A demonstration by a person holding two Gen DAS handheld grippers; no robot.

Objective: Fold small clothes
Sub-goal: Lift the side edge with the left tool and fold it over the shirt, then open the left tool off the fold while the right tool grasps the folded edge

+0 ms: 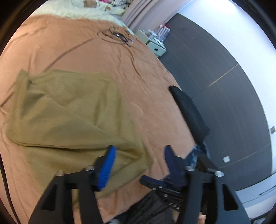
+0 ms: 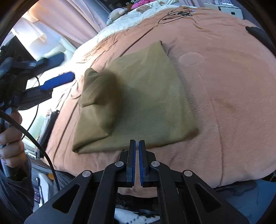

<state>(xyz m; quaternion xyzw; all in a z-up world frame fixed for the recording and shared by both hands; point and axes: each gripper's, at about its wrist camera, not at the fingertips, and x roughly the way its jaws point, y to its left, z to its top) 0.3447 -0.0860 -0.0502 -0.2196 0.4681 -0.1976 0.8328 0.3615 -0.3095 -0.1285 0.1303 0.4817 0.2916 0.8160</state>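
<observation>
left gripper (image 1: pixel 138 151): black frame, blue pads | right gripper (image 2: pixel 137 143): same, silver rivets

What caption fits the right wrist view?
Closed right tongs poised empty at the near edge of a folded olive-green cloth garment on an orange-brown plush blanket.

Your two wrist cameras each looked steeply down along their fingers, close above the bed (image 1: pixel 86 51); both views shared the olive garment (image 2: pixel 143 96).

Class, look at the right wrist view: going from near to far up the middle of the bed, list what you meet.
Right gripper → folded olive garment → bare orange blanket → tangled black cable → pale quilt.
</observation>
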